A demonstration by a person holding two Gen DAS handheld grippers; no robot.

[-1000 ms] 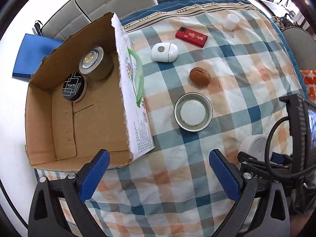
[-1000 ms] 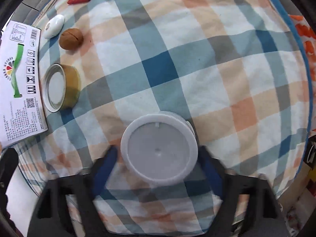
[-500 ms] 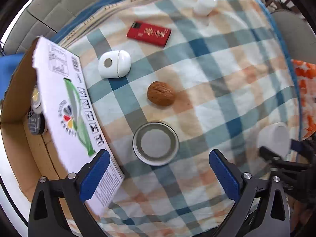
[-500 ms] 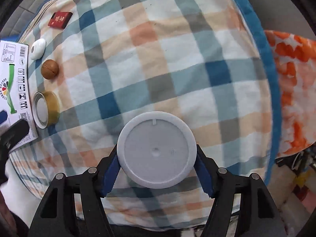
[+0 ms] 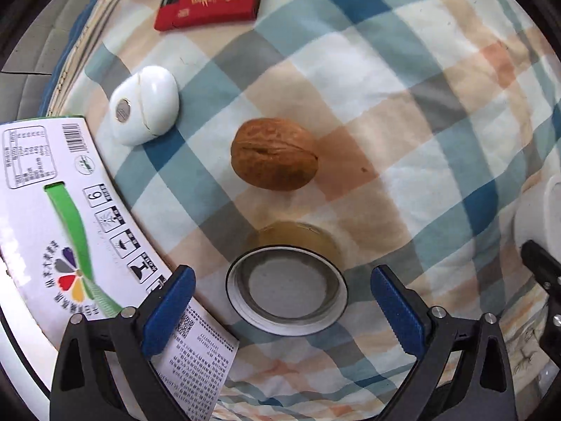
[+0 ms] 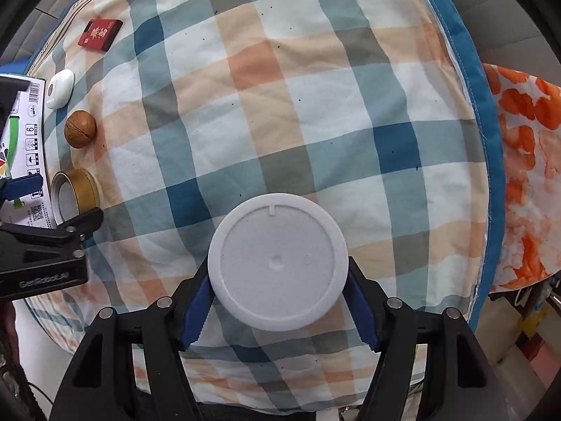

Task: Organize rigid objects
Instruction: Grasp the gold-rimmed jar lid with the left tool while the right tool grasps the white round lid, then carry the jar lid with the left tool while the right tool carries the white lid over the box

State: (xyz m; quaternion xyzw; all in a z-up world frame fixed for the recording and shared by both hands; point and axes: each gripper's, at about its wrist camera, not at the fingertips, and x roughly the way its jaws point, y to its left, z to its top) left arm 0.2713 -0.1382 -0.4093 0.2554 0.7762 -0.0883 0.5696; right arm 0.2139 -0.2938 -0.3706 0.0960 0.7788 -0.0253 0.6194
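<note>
Open checked cloth point(image 6: 280, 112) right of walnut point(image 5: 274, 153); cardboard box flap point(image 5: 70, 231) blocks left, crowding tin point(image 5: 286, 289).

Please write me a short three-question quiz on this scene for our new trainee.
1. True or false: the right tongs are closed on the white round container.
2. Which thing lies between the walnut and the left tongs?
A. the red box
B. the gold tin
C. the white earbud case
3. Fill in: the printed cardboard box flap lies on the ____ side of the left wrist view.

Key: 1 true. 2 B; the tongs' jaws have just been closing, with the tin between them but not yet pressed. 3 left.
</note>
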